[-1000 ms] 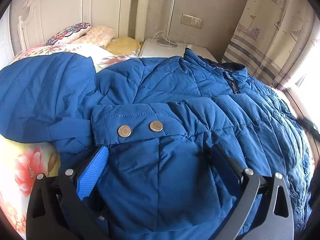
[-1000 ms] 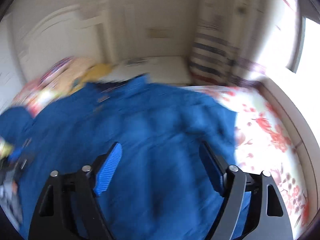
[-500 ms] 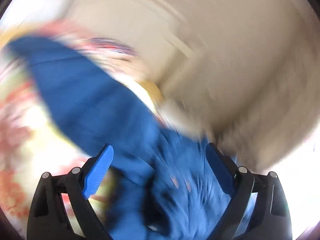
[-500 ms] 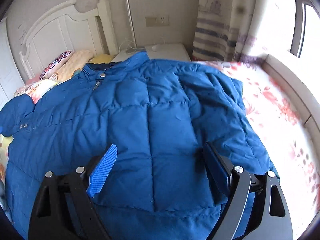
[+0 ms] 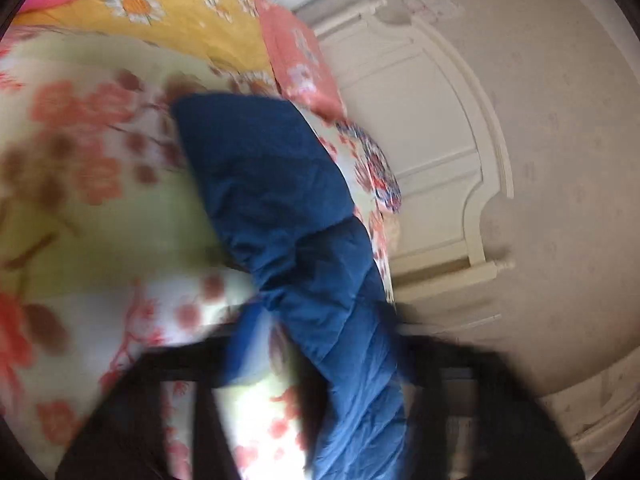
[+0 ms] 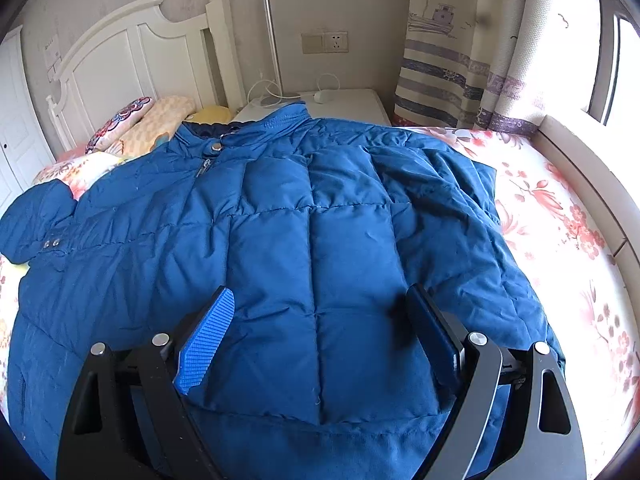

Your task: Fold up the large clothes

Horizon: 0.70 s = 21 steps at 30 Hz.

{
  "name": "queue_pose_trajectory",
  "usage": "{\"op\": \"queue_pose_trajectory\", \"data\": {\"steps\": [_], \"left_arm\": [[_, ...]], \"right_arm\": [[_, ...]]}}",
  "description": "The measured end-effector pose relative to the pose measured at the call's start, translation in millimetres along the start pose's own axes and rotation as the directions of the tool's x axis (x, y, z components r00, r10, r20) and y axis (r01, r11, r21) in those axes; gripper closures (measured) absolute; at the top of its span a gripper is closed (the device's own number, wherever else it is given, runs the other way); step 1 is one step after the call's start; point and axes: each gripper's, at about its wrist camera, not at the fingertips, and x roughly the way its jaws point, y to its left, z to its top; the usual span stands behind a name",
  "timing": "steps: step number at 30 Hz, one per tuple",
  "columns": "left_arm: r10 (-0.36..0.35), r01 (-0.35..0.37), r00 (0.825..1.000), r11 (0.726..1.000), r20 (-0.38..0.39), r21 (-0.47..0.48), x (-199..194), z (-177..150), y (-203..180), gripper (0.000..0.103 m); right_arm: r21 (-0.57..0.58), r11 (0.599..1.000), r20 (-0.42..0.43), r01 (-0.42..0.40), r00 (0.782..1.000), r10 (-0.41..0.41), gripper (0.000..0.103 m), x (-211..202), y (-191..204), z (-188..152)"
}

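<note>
Floral bedsheet (image 6: 560, 216) under puffy quilted blue jacket (image 6: 304, 240).

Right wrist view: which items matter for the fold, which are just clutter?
Part of the job:
- blue puffer jacket, spread on the bed
- its sleeve, at the view's left
- right gripper, jaws open over the jacket

Lying about:
- pillows by the headboard
- nightstand with cables
- wall socket
- curtain

A floral-sheeted bed (image 6: 560, 216) carries a spread blue padded jacket (image 6: 280, 240) and pillows (image 6: 132, 120).
</note>
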Motion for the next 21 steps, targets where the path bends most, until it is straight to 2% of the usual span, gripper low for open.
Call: {"op": "queue_pose_trajectory", "data": {"steps": [2,3,5,7,8,9,10,11,12,14,15,16,18,19,20,21], "left_arm": [[-0.02,0.015,0.998,0.996,0.06,0.086,-17.6,-6.6,-17.2,0.098],[-0.065,0.046,0.993,0.98,0.094,0.192,-32.6,-23.5,-42.4,0.099],[-0.148,0.113,0.985,0.94,0.087,0.323,-50.4,-56.1,-78.8,0.099],[-0.242,0.21,0.97,0.867,0.013,0.451,-61.4,-102.5,-118.5,0.099],[-0.273,0.254,0.961,0.816,-0.04,0.519,-65.5,-129.6,-138.6,0.099],[-0.3,0.312,0.946,0.751,-0.121,0.582,-67.6,-161.3,-157.9,0.099],[-0.306,0.351,0.934,0.707,-0.182,0.614,-65.6,-186.7,-170.4,0.099],[-0.301,0.399,0.917,0.648,-0.263,0.649,-63.2,-221.2,-183.7,0.099],[-0.281,0.436,0.9,0.597,-0.334,0.673,-58.5,-255.0,-193.0,0.099],[-0.209,0.476,0.876,0.524,-0.436,0.706,-47.4,-312.5,-198.0,0.098],[-0.159,0.486,0.866,0.49,-0.474,0.724,-39.5,-343.7,-195.3,0.098],[-0.12,0.487,0.862,0.468,-0.493,0.737,-34.4,-363.8,-191.0,0.097],[0.011,0.48,0.847,0.416,-0.532,0.773,-18.2,-412.4,-174.8,0.095],[0.108,0.47,0.833,0.379,-0.542,0.797,-4.5,-434.5,-164.9,0.09],[0.193,0.453,0.83,0.317,-0.524,0.834,4.9,-454.3,-156.9,0.084],[0.216,0.449,0.838,0.251,-0.502,0.858,4.6,-466.1,-154.6,0.076]], "right_arm": [[0.007,1.0,0.006,-0.009,1.0,0.009,0.02,-1.0,-1.6,0.0],[0.01,1.0,0.008,-0.013,1.0,0.012,0.02,-1.5,-2.1,0.0],[0.017,1.0,0.011,-0.018,1.0,0.018,0.02,-1.8,-2.7,0.1],[0.02,1.0,0.013,-0.021,1.0,0.021,0.02,-2.1,-2.9,-0.1],[0.021,0.999,0.015,-0.024,1.0,0.023,0.02,-2.6,-3.5,-0.1],[0.023,0.999,0.017,-0.026,1.0,0.026,0.02,-3.0,-4.0,-0.1],[0.027,0.999,0.02,-0.033,0.999,0.032,0.02,-3.4,-5.1,-0.3],[0.031,0.999,0.021,-0.037,0.999,0.036,0.02,-3.6,-6.1,-0.4],[0.039,0.998,0.023,-0.043,0.999,0.042,0.02,-3.7,-7.9,-0.5],[0.052,0.997,0.023,-0.049,0.999,0.048,0.02,-3.8,-9.2,-0.5],[0.057,0.997,0.023,-0.054,0.998,0.053,0.02,-3.7,-10.3,-0.5],[0.058,0.997,0.024,-0.054,0.998,0.053,0.02,-3.8,-9.6,-0.6],[0.059,0.997,0.024,-0.058,0.998,0.057,0.02,-3.8,-9.9,-0.6],[0.06,0.996,0.025,-0.061,0.998,0.059,0.02,-3.8,-9.6,-0.9],[0.063,0.996,0.026,-0.067,0.998,0.066,0.02,-3.8,-10.2,-1.0],[0.066,0.995,0.026,-0.071,0.997,0.07,0.02,-3.9,-10.7,-1.2]]}}
